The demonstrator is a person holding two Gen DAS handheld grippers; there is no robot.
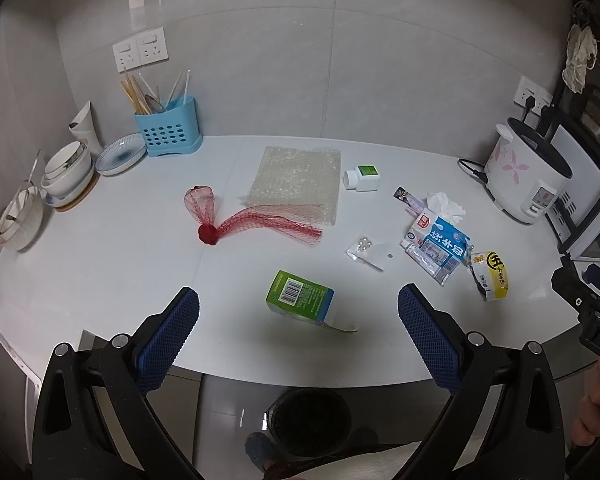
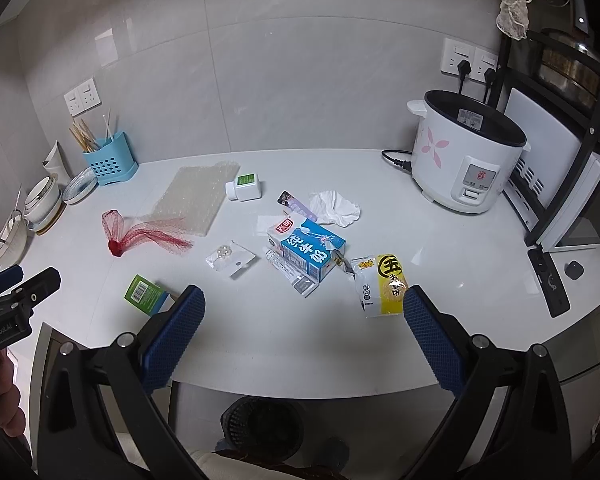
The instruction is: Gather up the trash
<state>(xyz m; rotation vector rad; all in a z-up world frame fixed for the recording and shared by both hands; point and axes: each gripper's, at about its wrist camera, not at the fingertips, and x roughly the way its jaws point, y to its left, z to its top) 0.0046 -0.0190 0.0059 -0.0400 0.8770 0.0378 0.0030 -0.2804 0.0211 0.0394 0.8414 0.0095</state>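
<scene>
Before me on the tabletop [image 1: 120, 264] lie a green carton [image 1: 300, 298] on its side, red netting [image 1: 236, 222], a crushed milk carton [image 1: 440, 242] and a yellow wrapper [image 1: 492, 276].

Each gripper, the left gripper [image 1: 299, 312] and the right gripper [image 2: 304, 312], has black angular plastic arms with round silver screws, tipped by blue cross-hatched rubber pads [image 1: 168, 336]. White lettering marks the black body at 9 o'clock in the right view. Bare skin of a hand [image 1: 594, 420] shows at 4 o'clock in the left view.

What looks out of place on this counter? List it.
Litter across the white counter: a torn-open blue milk carton on its side, a crumpled tissue, a ripped yellow snack wrapper, a tipped white bottle, red mesh netting and a toppled green box.
</scene>
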